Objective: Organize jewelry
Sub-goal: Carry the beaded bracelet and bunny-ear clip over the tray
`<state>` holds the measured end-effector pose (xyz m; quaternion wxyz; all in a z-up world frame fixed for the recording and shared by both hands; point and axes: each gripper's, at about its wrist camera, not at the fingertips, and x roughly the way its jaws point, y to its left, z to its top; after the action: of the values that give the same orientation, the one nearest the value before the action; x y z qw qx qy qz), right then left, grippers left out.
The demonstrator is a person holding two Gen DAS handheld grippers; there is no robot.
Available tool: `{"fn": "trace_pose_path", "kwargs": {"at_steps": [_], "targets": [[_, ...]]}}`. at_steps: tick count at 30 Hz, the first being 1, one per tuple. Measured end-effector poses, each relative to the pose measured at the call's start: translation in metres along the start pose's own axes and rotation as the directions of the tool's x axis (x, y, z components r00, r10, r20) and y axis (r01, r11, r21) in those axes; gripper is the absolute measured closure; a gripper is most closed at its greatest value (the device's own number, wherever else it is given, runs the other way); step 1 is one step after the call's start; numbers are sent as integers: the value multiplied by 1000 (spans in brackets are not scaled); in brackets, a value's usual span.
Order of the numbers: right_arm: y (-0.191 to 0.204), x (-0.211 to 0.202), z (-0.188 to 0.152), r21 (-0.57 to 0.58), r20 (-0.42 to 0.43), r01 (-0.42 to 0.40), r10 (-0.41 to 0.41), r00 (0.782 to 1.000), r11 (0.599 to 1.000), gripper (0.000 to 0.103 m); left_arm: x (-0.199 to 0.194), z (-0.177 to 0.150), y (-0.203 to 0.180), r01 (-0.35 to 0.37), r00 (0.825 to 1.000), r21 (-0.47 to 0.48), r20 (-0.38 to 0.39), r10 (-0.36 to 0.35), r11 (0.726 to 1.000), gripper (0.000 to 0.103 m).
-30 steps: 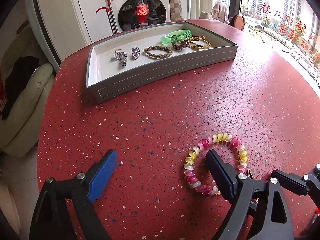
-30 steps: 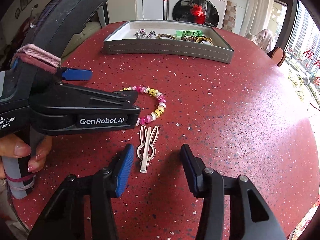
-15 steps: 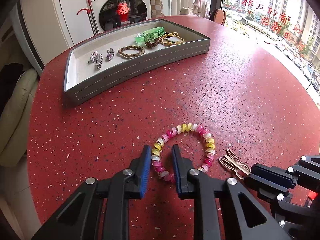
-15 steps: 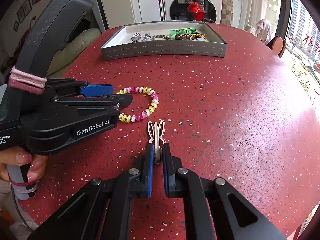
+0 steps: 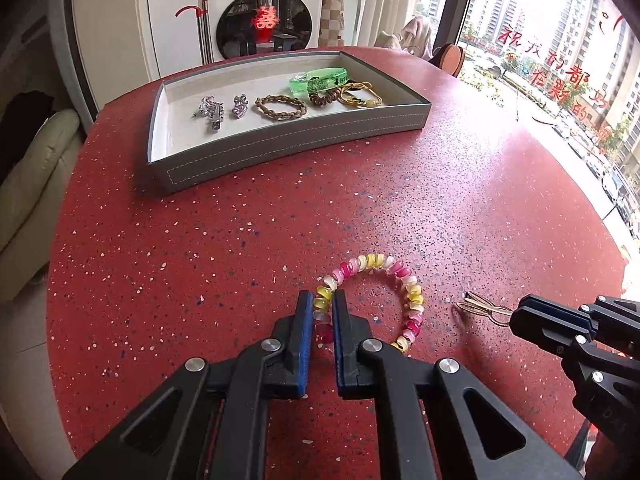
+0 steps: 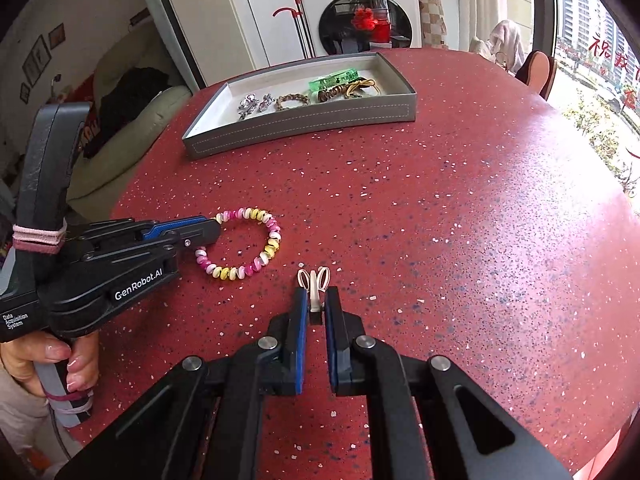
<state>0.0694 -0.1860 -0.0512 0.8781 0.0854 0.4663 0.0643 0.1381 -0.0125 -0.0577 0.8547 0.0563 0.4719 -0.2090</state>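
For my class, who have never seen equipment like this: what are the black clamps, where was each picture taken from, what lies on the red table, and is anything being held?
There is no robot. A person holds two hand-operated clamps, each carrying a wide-angle camera that looks along its two fingers, so each picture shows its own clamp from behind.

The left gripper is shut on a beaded bracelet of pink, yellow and white beads. The right gripper is shut on a bunny-ear hair clip. The right-hand view also shows the person's hand on the left gripper's handle.

Both pieces are near the red speckled table. Farther back stands a grey tray with two silver clips, a braided bracelet, a green bangle and more bracelets.
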Motion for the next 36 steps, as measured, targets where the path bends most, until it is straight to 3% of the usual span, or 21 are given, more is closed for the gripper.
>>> {"fn": "trace_pose_path", "kwargs": {"at_steps": [15, 36], "targets": [[-19, -8, 33, 39, 40, -27, 25, 999, 999, 94, -16, 17, 14, 10, 998, -72, 55, -6, 997, 75], [-25, -3, 123, 8, 110, -50, 49, 993, 999, 94, -29, 88, 41, 5, 985, -129, 170, 17, 992, 76]]}}
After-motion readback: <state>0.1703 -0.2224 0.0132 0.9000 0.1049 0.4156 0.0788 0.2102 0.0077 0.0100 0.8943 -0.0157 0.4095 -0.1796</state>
